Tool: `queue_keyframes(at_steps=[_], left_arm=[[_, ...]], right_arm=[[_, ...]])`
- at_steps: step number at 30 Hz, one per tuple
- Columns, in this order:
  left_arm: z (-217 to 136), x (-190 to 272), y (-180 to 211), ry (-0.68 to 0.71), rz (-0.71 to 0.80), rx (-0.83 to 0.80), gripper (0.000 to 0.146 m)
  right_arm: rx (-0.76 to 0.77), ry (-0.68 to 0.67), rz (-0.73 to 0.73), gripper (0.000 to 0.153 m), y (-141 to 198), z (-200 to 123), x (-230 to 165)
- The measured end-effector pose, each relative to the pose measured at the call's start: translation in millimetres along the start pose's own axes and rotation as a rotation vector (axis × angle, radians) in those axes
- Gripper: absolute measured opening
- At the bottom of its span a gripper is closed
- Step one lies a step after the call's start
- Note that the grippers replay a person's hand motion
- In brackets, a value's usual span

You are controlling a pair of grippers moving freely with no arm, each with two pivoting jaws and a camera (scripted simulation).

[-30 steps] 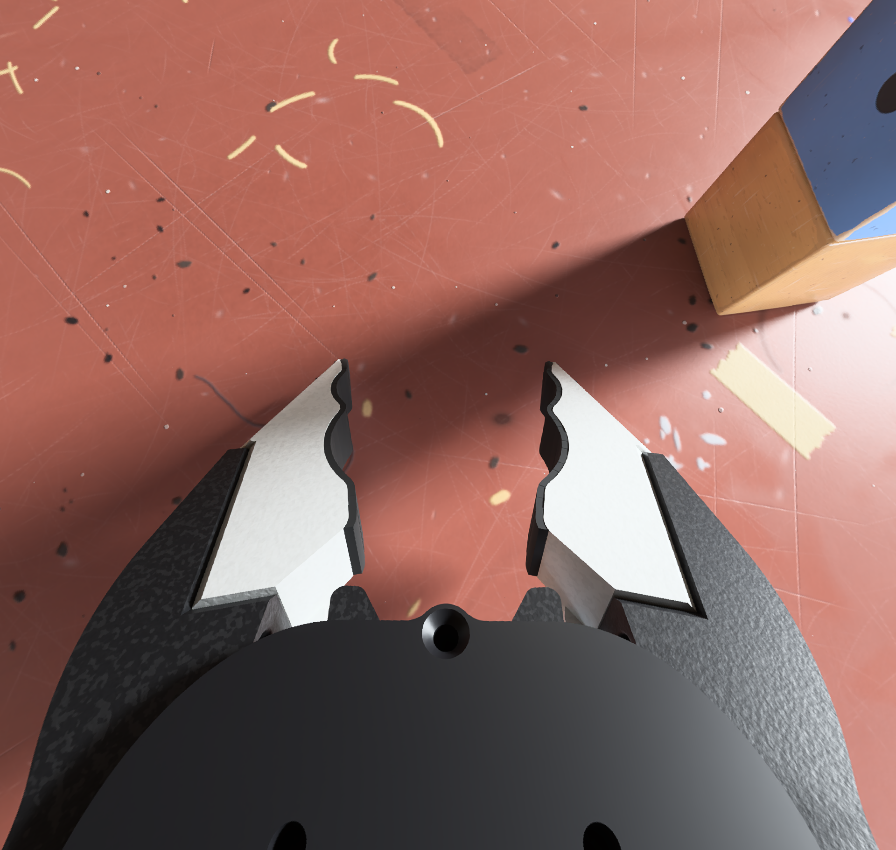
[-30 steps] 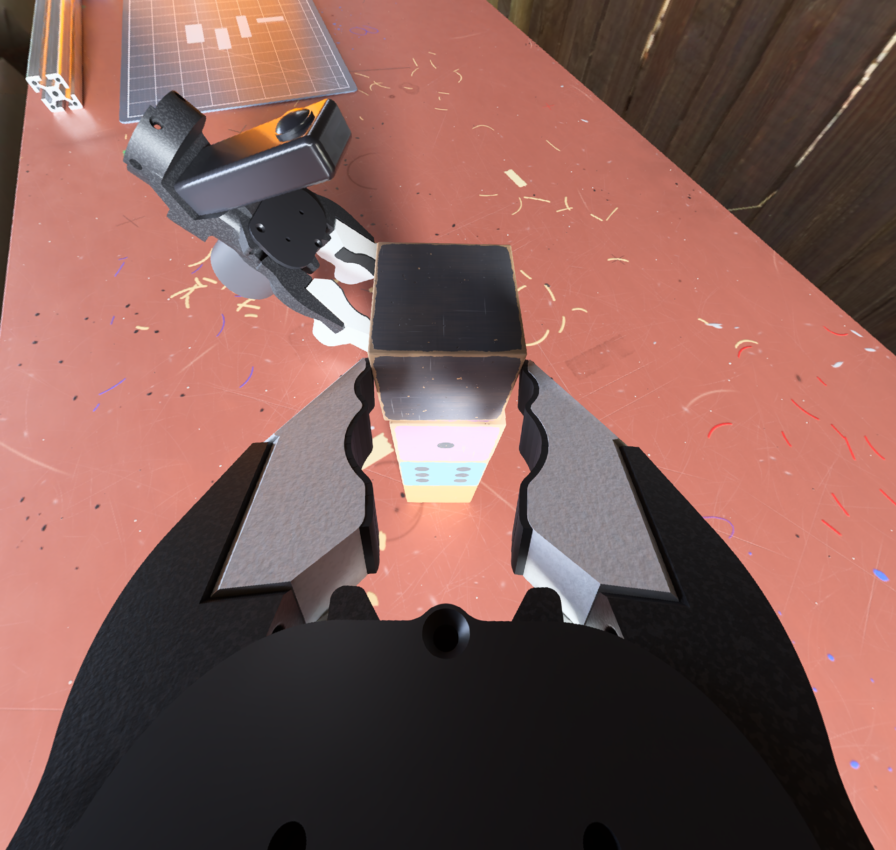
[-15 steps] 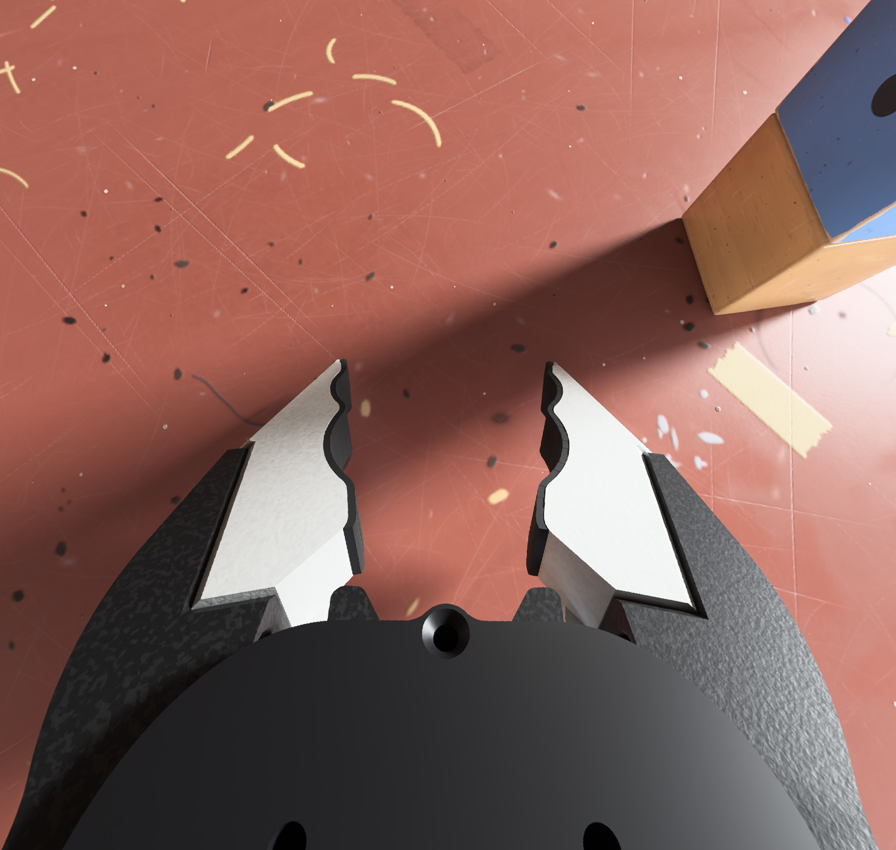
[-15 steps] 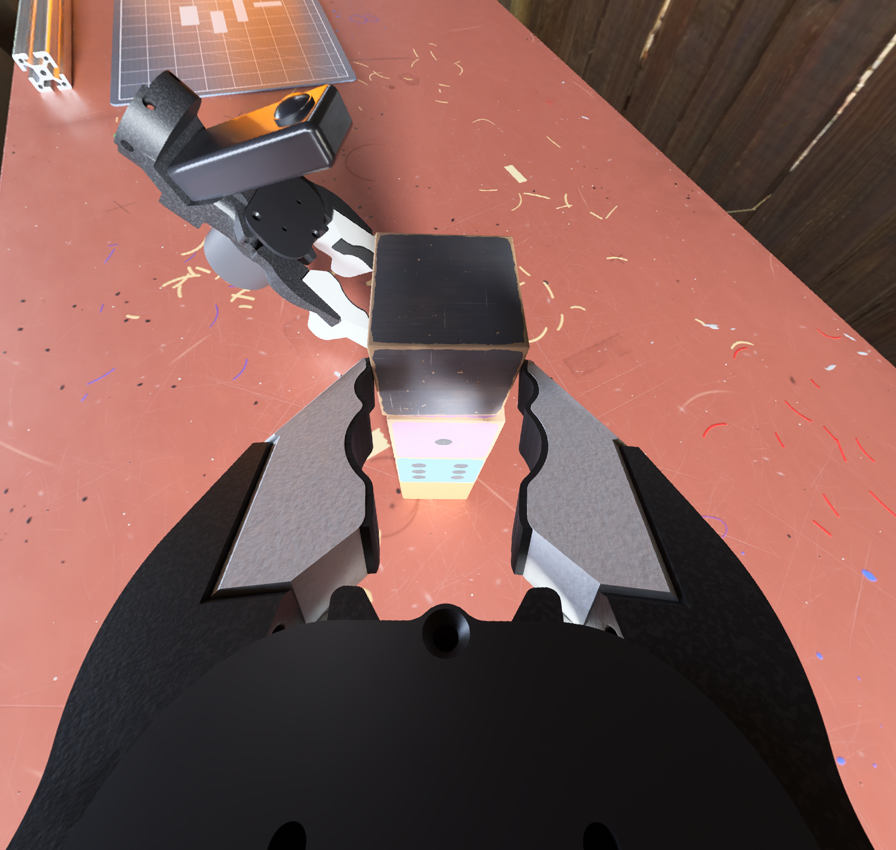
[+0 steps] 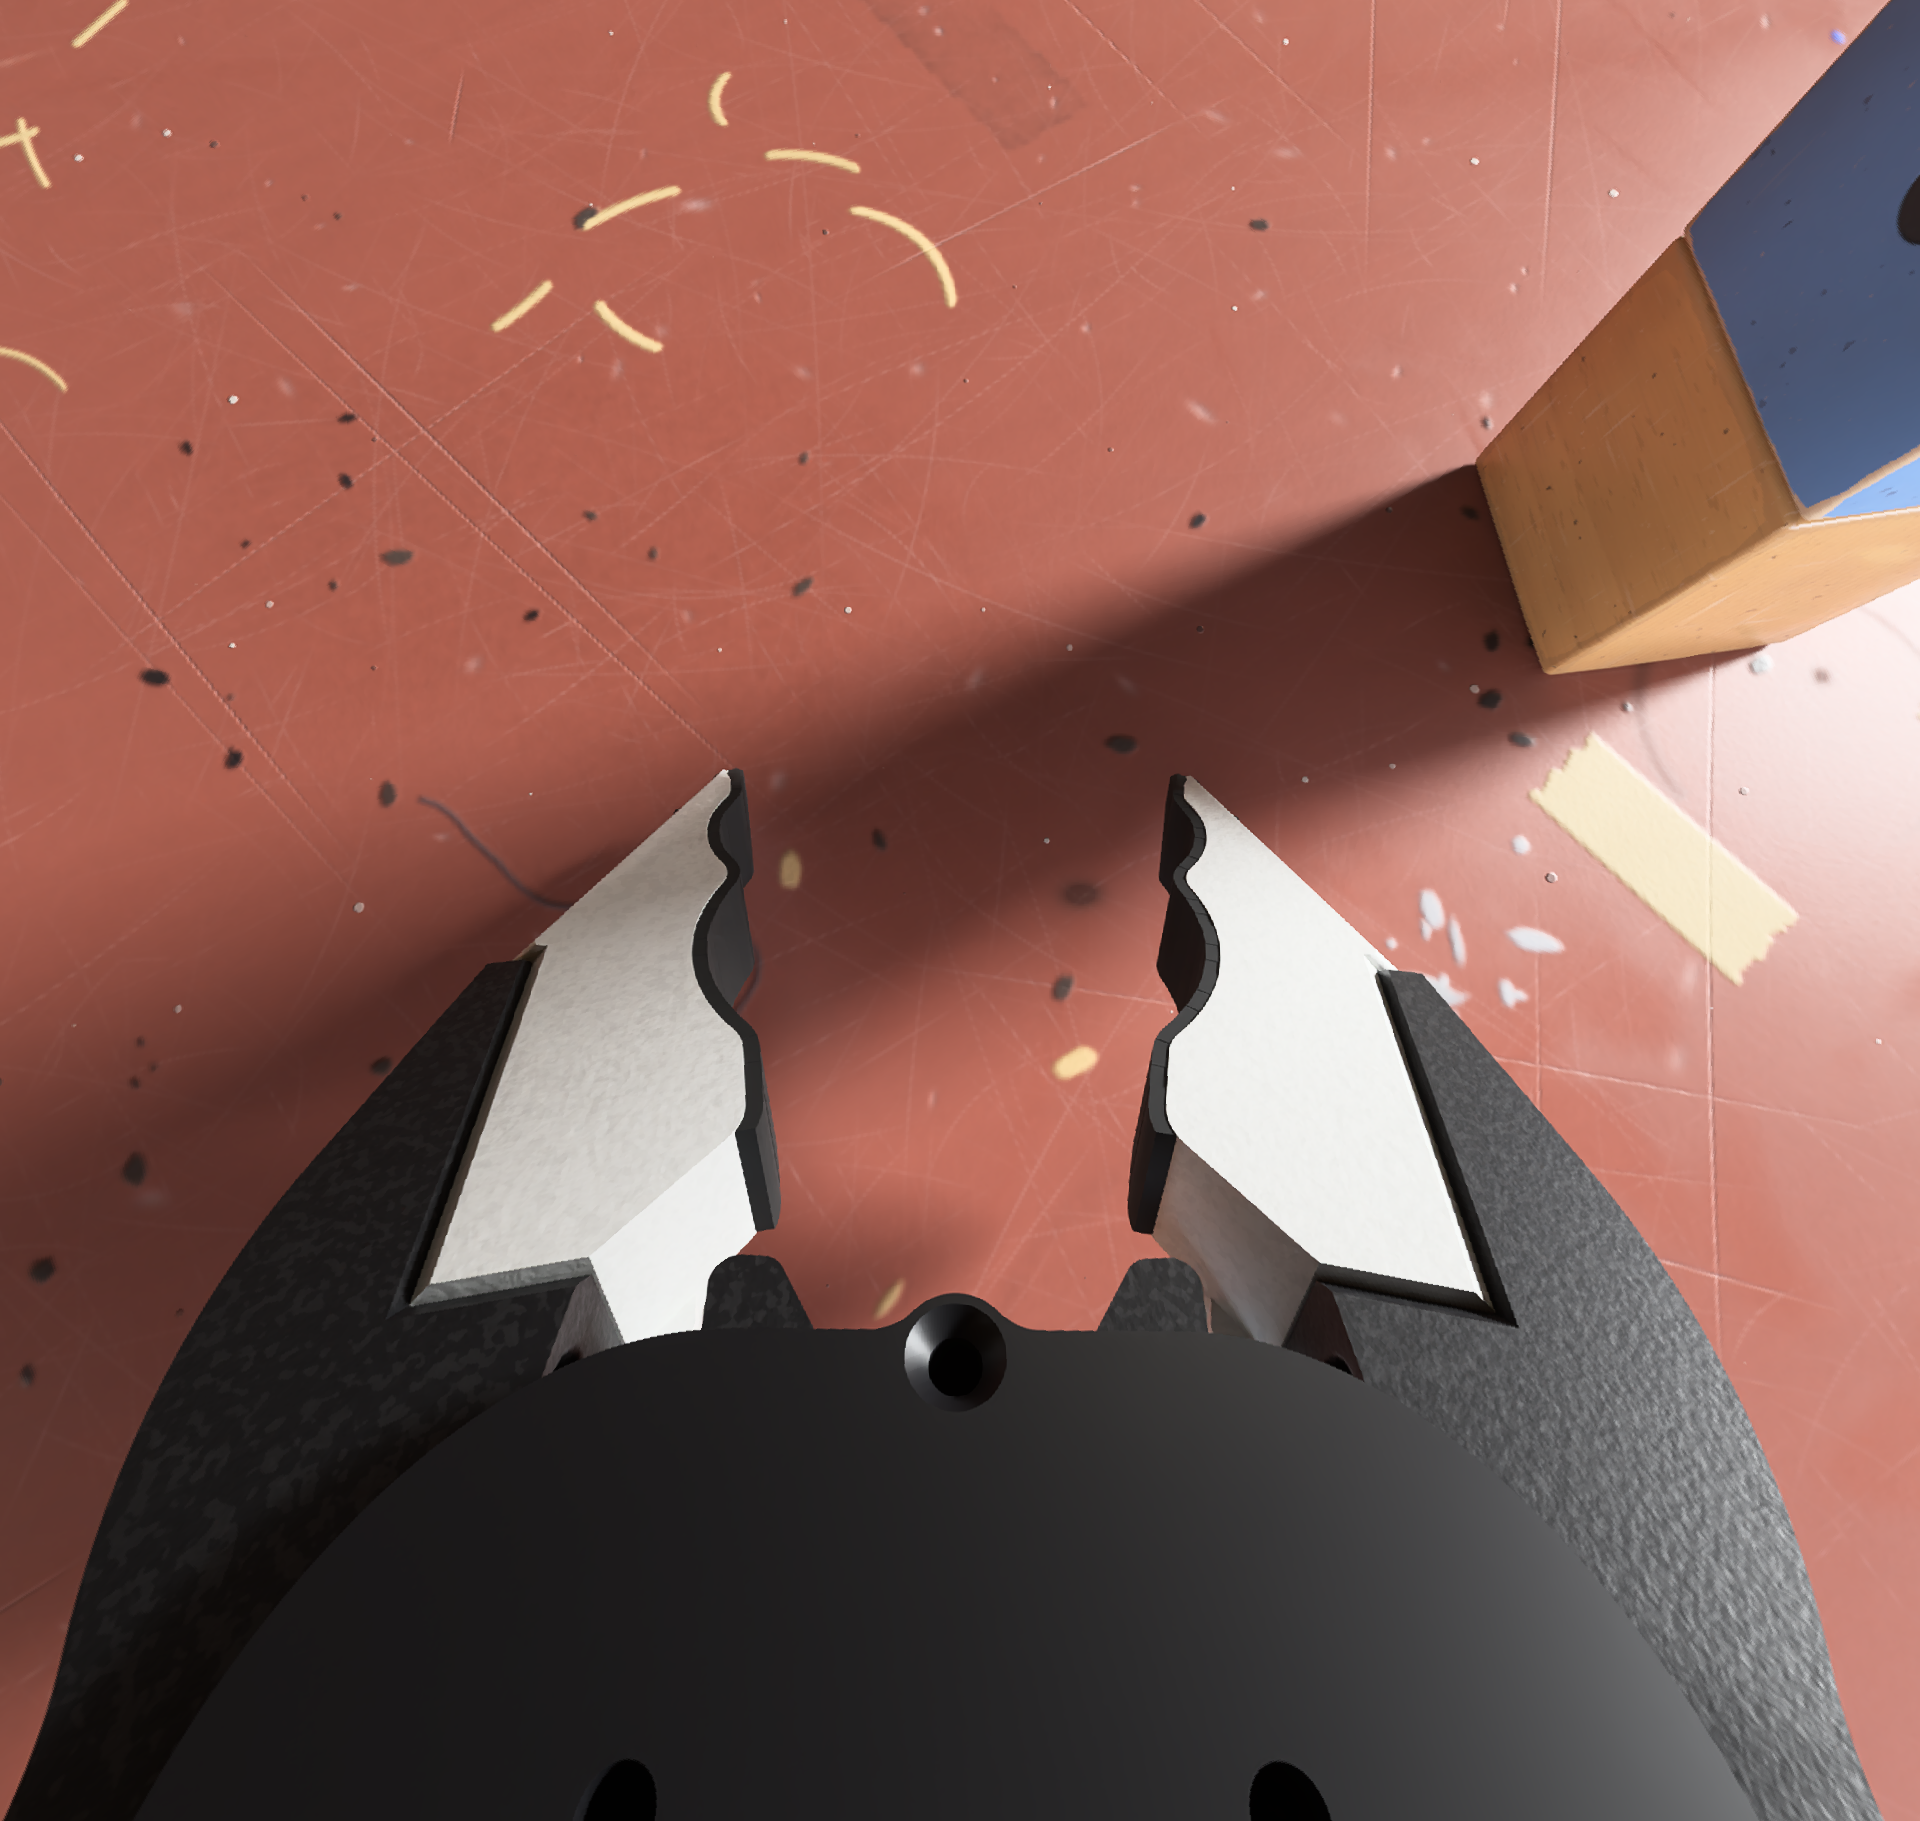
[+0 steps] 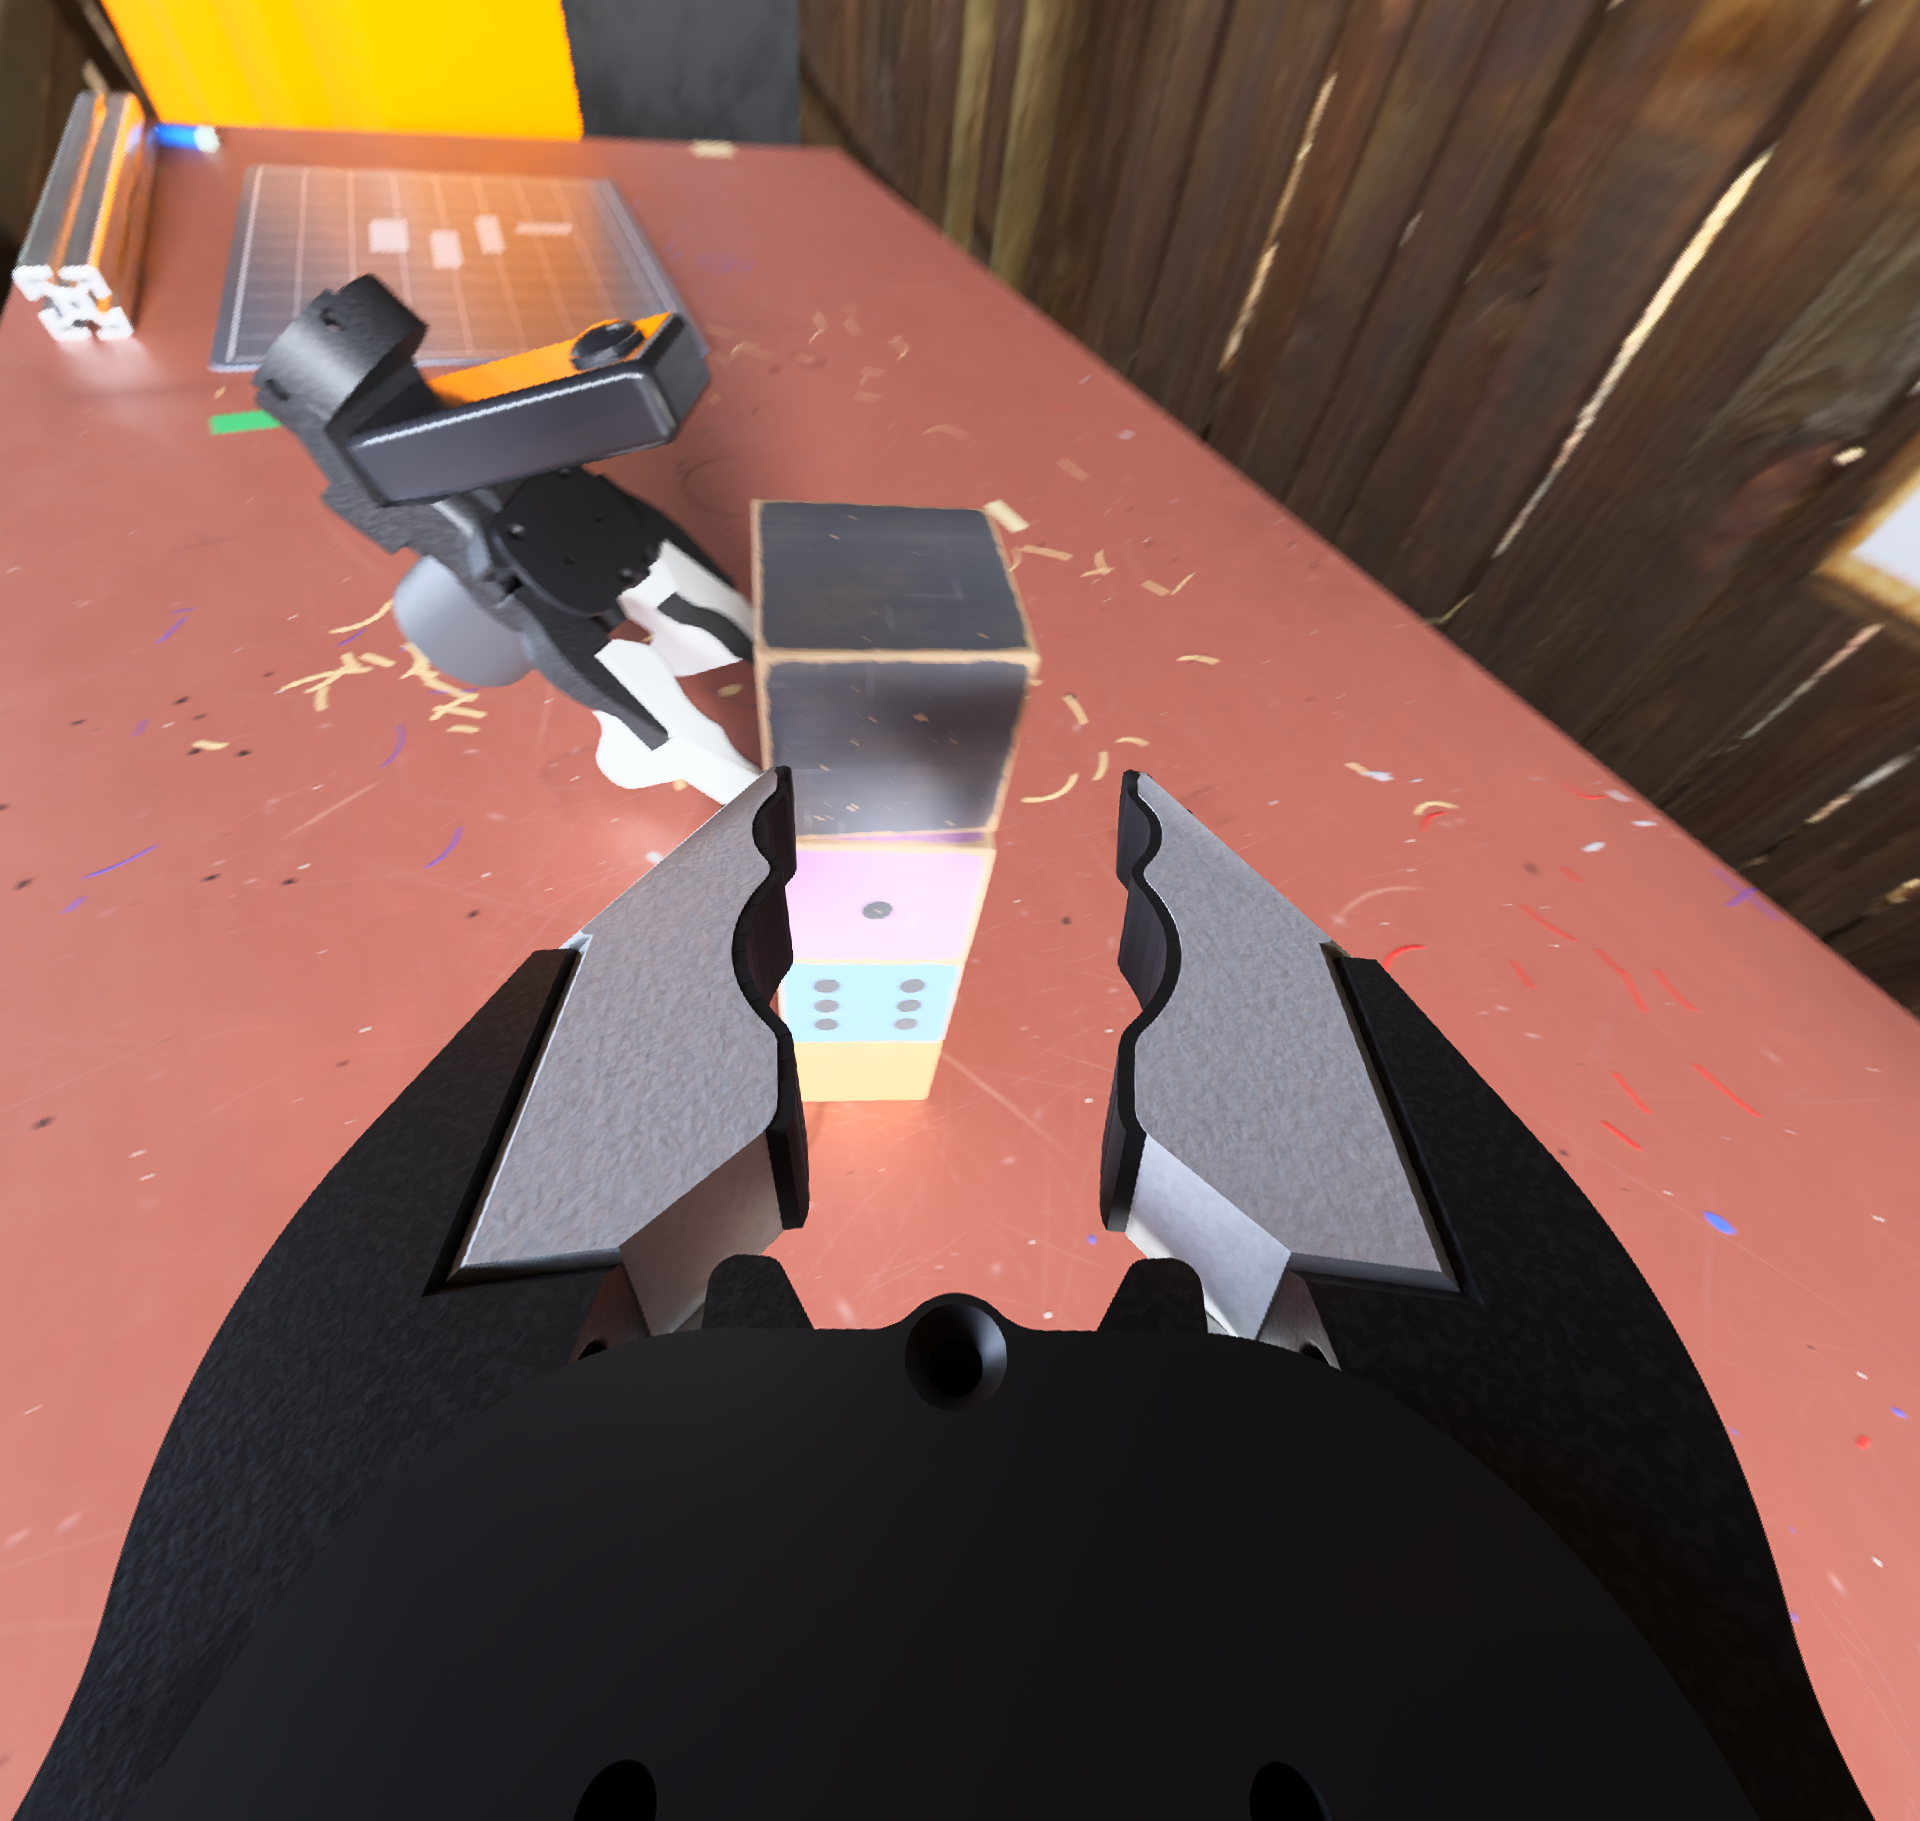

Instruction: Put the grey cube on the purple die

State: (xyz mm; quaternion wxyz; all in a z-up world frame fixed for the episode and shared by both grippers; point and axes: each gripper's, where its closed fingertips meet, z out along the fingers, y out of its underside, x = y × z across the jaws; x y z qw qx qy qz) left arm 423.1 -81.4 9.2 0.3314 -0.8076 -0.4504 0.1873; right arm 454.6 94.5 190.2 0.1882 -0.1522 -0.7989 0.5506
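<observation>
The grey cube (image 6: 894, 670) rests on the purple die (image 6: 883, 904), which sits on a light blue die (image 6: 868, 1002) and a yellow block (image 6: 868, 1070). My right gripper (image 6: 954, 795) is open and empty, just short of the stack, its fingertips level with the cube's lower edge. My left gripper (image 5: 956, 784) is open and empty over bare table. It also shows in the right wrist view (image 6: 696, 691), left of the stack. The left wrist view shows the stack's yellow block (image 5: 1621, 504) and blue die (image 5: 1818, 317) at the upper right.
The red table (image 6: 1299, 940) is strewn with shavings. A gridded cutting mat (image 6: 436, 254) and an aluminium bar (image 6: 83, 213) lie at the far end. A wooden plank wall (image 6: 1455, 213) runs along the right edge. A tape strip (image 5: 1662, 867) lies near the stack.
My right gripper has opened, let go of the grey cube and drawn back, leaving it on the purple die. The left gripper has barely moved.
</observation>
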Motion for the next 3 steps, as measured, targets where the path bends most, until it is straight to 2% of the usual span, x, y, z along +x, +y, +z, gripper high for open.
queue_keyframes(at_steps=[3], left_arm=[[0.3, -0.1, 0.2, 0.0, -0.003, 0.0, 0.08]], right_arm=[[0.098, 0.076, 0.0, 0.061, 10.3, -10.9, 17.6]])
